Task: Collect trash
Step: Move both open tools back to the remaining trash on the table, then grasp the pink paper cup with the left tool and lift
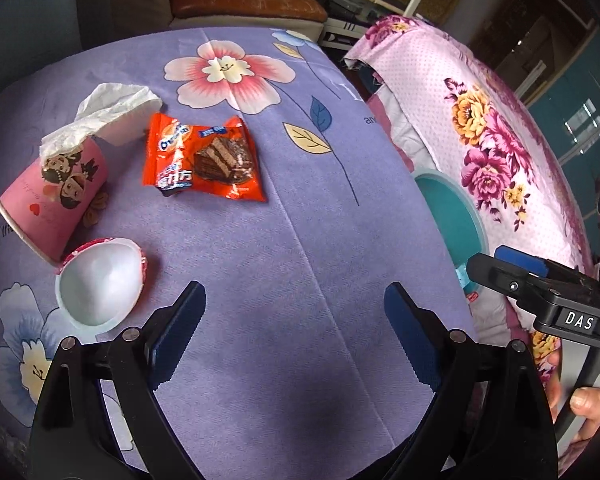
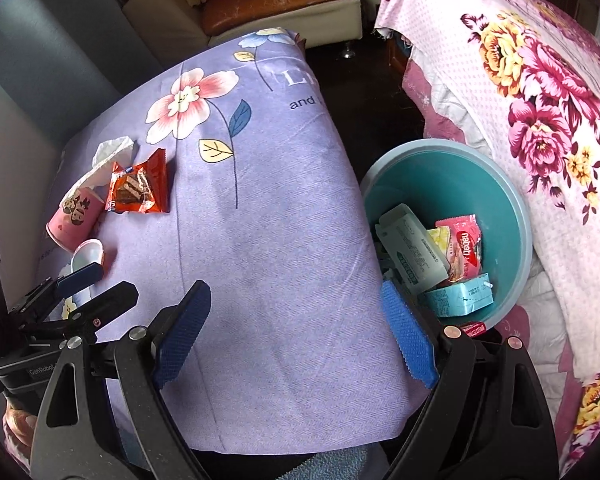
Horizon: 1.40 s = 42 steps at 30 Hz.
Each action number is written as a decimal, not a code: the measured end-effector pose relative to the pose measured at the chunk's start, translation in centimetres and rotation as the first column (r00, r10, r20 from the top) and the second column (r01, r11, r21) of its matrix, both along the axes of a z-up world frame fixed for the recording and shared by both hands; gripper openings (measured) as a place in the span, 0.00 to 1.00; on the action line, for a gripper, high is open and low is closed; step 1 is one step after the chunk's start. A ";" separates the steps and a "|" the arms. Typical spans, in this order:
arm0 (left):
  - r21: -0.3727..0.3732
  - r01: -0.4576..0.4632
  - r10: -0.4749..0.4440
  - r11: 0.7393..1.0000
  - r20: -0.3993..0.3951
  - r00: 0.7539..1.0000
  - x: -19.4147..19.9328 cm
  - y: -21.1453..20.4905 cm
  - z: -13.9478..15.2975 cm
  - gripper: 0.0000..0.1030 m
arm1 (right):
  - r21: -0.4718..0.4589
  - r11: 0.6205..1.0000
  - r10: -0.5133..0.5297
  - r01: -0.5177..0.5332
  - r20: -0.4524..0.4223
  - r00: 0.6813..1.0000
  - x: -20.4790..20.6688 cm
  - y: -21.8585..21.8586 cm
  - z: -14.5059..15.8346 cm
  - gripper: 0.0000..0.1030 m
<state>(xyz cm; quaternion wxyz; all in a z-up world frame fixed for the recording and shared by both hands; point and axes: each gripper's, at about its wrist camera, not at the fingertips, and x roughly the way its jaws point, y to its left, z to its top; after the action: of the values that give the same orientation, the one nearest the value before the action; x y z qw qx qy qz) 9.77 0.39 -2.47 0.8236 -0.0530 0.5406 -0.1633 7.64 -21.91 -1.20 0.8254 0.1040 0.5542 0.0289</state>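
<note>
Both grippers, left (image 1: 296, 336) and right (image 2: 296, 332), hold jaws spread and empty above the tabletop (image 1: 300, 240). Orange wrapper (image 1: 204, 160) lies at eleven o'clock from the left jaws; bin (image 2: 520, 216) at two o'clock from the right.

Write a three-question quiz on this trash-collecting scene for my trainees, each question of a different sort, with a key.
1. True or false: the pink paper cup stands upright.
2. Which lies beside the cup? A) orange snack wrapper B) banana peel C) glass bottle
3. Fill in: the teal bin stands between the purple-clothed table and a ____-patterned cover.

Key:
1. False; it lies on its side, tissue at its mouth.
2. A
3. Floral; the pink cover shows flowers.
</note>
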 end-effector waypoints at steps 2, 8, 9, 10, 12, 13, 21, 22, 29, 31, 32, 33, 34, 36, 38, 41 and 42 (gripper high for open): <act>0.008 -0.029 0.029 1.000 0.010 1.000 0.1 2.1 0.4 0.88 | -0.008 0.999 0.036 -0.036 -0.003 0.999 0.6 1.6 0.1 0.81; 0.061 -0.133 0.129 0.989 0.068 0.989 0.7 9.1 1.7 0.88 | -0.008 0.990 0.140 -0.140 -0.022 0.990 2.5 6.7 0.0 0.81; 0.084 -0.149 0.142 0.985 0.080 0.987 0.8 10.2 1.9 0.88 | 0.001 0.988 0.153 -0.153 -0.029 0.988 2.7 7.5 0.0 0.81; 0.108 -0.163 0.153 0.981 0.092 0.984 1.0 11.3 2.0 0.88 | 0.011 0.985 0.171 -0.171 -0.036 0.985 3.1 8.4 -0.2 0.81; 0.140 -0.187 0.173 0.972 0.106 0.979 1.2 13.5 2.0 0.88 | 0.020 0.979 0.206 -0.205 -0.040 0.978 3.6 10.2 -0.4 0.81; 0.143 -0.200 0.186 0.969 0.106 0.977 1.2 14.4 1.9 0.88 | 0.017 0.975 0.223 -0.223 -0.041 0.974 4.0 11.3 -0.5 0.81; 0.088 -0.284 0.280 0.955 0.059 0.958 0.6 20.8 0.5 0.89 | 0.044 0.938 0.347 -0.345 -0.049 0.937 6.3 18.9 -2.6 0.81; 0.091 -0.286 0.282 0.954 0.054 0.958 0.6 21.1 0.3 0.89 | 0.038 0.933 0.359 -0.358 -0.044 0.932 6.6 19.8 -2.8 0.80; 0.081 -0.281 0.279 0.956 0.042 0.959 0.8 22.8 0.1 0.89 | 0.002 0.900 0.435 -0.435 -0.033 0.900 7.7 24.1 -4.5 0.55; 0.064 -0.281 0.279 0.958 0.041 0.959 1.2 23.2 0.3 0.89 | -0.013 0.890 0.455 -0.455 -0.038 0.890 7.7 24.8 -5.0 0.43; 0.057 -0.281 0.279 0.958 0.040 0.959 1.5 23.2 0.4 0.89 | -0.023 0.884 0.466 -0.467 -0.042 0.884 7.6 25.1 -5.3 0.30; 0.050 -0.278 0.276 0.959 0.042 0.960 1.7 23.2 0.5 0.88 | -0.038 0.879 0.473 -0.475 -0.050 0.880 7.5 25.3 -5.5 0.21; 0.044 -0.273 0.271 0.961 0.042 0.962 2.0 23.0 0.6 0.89 | -0.070 0.876 0.476 -0.477 -0.033 0.879 7.2 25.3 -5.4 0.17; 0.034 -0.254 0.252 0.967 0.043 0.967 2.8 22.5 0.9 0.88 | -0.059 0.879 0.472 -0.474 -0.035 0.881 7.1 24.8 -5.4 0.12; 0.027 -0.220 0.219 0.975 0.045 0.975 3.6 21.4 1.0 0.89 | -0.065 0.887 0.455 -0.456 -0.031 0.890 7.0 23.9 -5.2 0.11; 0.038 -0.151 0.149 0.988 0.050 0.987 5.0 19.1 1.0 0.89 | -0.070 0.902 0.426 -0.427 -0.028 0.904 7.0 22.1 -4.9 0.10; 0.052 -0.128 0.125 0.990 0.049 0.991 5.4 18.2 0.8 0.89 | -0.067 0.908 0.412 -0.413 -0.028 0.911 7.0 21.5 -4.8 0.10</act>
<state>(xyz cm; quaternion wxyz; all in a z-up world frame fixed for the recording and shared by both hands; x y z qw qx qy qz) 15.20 18.58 -1.69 0.8454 -0.0609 0.5216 -0.0971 14.62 -0.45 -6.02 0.8001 -0.0447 0.5699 0.1819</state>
